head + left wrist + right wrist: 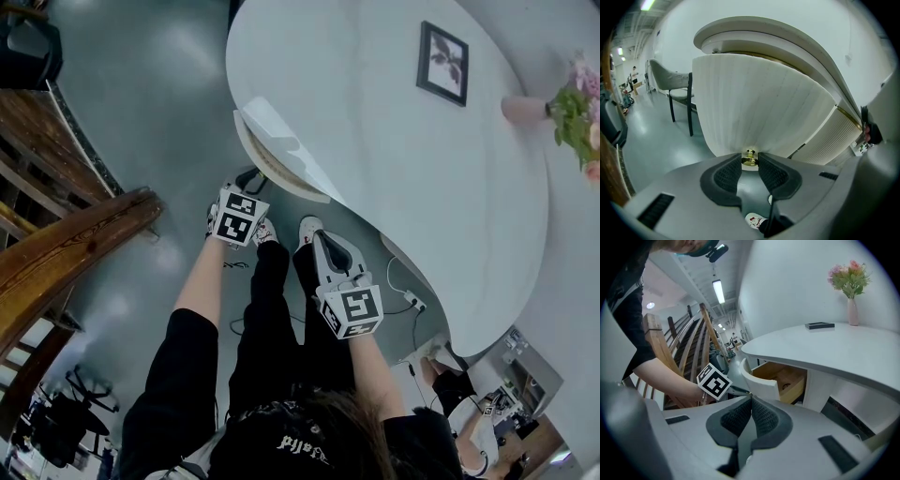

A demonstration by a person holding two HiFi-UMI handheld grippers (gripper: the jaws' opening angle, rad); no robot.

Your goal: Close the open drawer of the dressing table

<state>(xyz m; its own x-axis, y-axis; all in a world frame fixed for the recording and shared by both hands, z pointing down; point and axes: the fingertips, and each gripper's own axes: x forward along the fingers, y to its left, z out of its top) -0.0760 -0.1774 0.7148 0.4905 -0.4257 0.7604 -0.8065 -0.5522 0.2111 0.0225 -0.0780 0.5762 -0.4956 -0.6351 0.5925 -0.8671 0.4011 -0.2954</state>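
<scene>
Drawer (759, 108) of the white dressing table (375, 141) stands pulled out beneath the tabletop. Left gripper (750, 161) has its jaws half closed, pinching the drawer's brass knob (750, 158). Right gripper (751, 400) waits nearby, jaws pressed together and empty.

The white, curved-front drawer (759, 108) with a brass knob (750, 158) stands pulled out beneath the white dressing table (375, 150).
</scene>
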